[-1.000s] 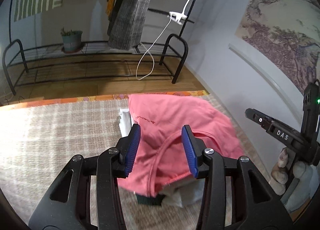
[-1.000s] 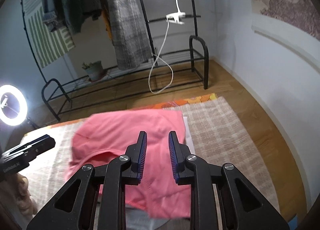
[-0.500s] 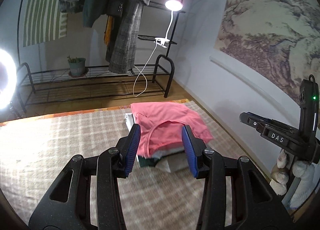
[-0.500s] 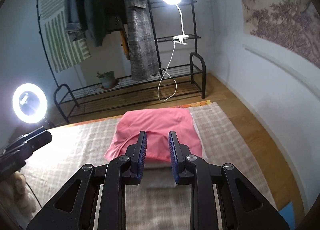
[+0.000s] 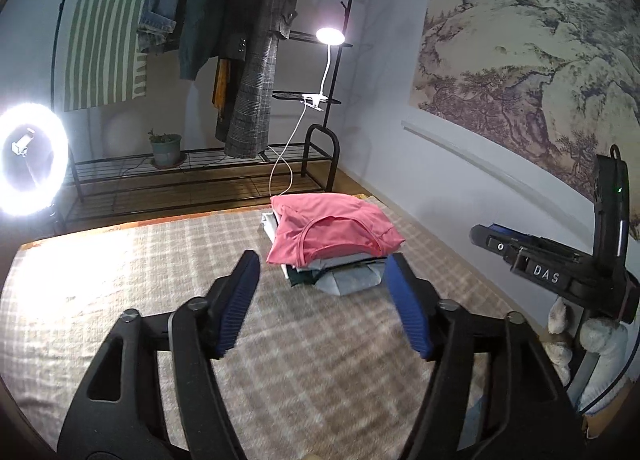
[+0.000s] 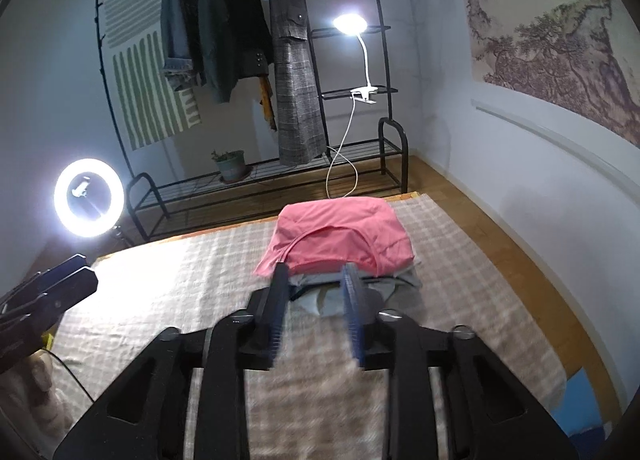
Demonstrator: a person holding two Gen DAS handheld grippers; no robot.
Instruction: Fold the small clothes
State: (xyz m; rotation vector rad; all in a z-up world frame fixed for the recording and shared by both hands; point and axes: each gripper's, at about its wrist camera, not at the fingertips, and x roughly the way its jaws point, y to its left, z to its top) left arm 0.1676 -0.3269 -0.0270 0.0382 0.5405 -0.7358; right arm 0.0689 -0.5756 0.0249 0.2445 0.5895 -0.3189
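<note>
- Both tools have drawn back from the pile since a second ago: the pink top (image 5: 334, 226), which then filled the space between the left pads, now lies well ahead of them, and the room shows far more widely in both views.
- Left tool (image 5: 324, 302) has its jaws spread wider than in the earlier frames; they are apart and hold nothing.
- Right tool (image 6: 316, 314) has also parted its jaws, which stood nearly together before; they are empty, with some blur on the pads.
- Folded pink top sits as the upper layer of a stack of folded clothes (image 5: 344, 274); grey and dark green pieces show beneath its near edge.
- In the left view the stack lies at 12 to 1 o'clock from the tool; in the right view it lies dead ahead at 12 o'clock, its near edge showing between the fingertips.
- Checked blanket (image 5: 132, 272) carries the stack; a broad bare stretch runs from 9 to 11 o'clock in the left view.
- Far edge of the blanket ends just behind the stack, where an orange strip borders the wooden floor (image 6: 480, 216).
- Right edge of the blanket runs near the pale wall at 2 to 3 o'clock in the right view.
- Beyond the far edge stand a black clothes rack (image 6: 384, 72) and a lit ring light (image 6: 89, 202) at 10 o'clock.
</note>
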